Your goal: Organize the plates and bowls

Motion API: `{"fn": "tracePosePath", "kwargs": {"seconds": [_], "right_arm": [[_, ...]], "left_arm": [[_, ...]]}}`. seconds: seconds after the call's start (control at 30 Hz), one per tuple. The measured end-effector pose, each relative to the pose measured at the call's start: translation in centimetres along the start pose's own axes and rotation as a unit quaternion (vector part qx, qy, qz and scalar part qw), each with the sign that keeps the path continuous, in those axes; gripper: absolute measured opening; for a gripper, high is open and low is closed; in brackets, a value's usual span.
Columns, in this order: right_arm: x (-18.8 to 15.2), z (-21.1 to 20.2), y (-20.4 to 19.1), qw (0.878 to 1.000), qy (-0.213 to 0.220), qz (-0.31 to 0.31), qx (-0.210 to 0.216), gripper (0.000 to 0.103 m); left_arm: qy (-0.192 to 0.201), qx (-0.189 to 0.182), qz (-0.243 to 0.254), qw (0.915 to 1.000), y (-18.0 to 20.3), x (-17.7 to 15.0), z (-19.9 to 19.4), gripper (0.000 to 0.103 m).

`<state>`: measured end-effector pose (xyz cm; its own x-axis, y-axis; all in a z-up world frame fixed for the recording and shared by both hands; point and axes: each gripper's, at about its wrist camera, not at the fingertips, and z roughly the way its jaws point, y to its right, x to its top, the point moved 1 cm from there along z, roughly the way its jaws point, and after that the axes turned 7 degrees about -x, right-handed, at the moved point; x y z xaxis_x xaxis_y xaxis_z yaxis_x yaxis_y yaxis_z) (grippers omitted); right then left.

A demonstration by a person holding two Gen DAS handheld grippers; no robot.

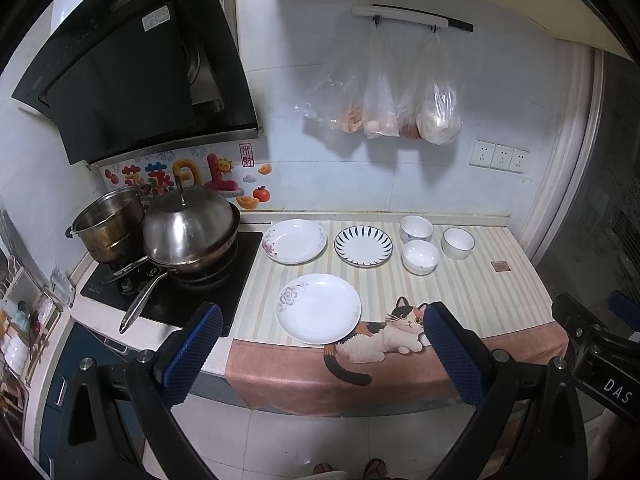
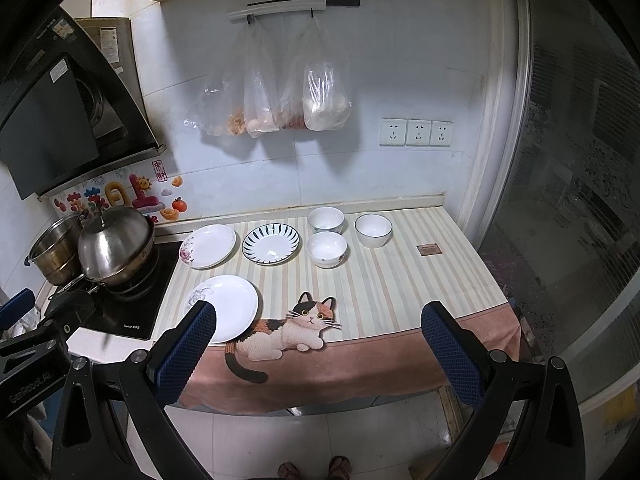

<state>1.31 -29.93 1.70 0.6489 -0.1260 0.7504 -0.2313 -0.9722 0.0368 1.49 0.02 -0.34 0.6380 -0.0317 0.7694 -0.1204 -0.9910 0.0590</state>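
Both grippers hang off the counter's front edge, fingers spread and holding nothing: left gripper (image 1: pixel 320 344), right gripper (image 2: pixel 320 344). On the striped cat cloth (image 2: pixel 400 280), a grey-flowered plate (image 2: pixel 224 308) lies near the front edge. Toward the back edge lie a pink-flowered plate (image 2: pixel 208 246) and blue-striped plate (image 2: pixel 271 245), then three bowls (image 2: pixel 326 249), all with nothing in them.

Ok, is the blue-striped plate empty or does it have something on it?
Empty. The blue-striped plate shows only its bare white centre inside the dark radial stripes in both wrist views, sitting flat on the striped mat.
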Motion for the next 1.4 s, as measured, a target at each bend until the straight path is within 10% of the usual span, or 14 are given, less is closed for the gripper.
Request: {"fn": "tracePosePath", "kwargs": {"seconds": [0.87,1.07,1.4], "right_arm": [[0.2,1.8,-1.2,0.999,-0.007,0.003,0.045,0.103],[-0.9,8.3,-5.0,0.993,-0.073,-0.017,0.091,0.103],[-4.8,28.3,-10.7,0.958,-0.247,-0.009,0.148,0.102]], "left_arm": [[-0.01,-0.051,-0.04,0.9978,-4.1,0.4,3.7,0.103],[-0.072,-0.138,-0.078,0.9848,-7.7,-0.3,10.3,0.103],[-0.153,-0.079,-0.106,0.9793,-12.5,-2.0,26.0,0.103]]}}
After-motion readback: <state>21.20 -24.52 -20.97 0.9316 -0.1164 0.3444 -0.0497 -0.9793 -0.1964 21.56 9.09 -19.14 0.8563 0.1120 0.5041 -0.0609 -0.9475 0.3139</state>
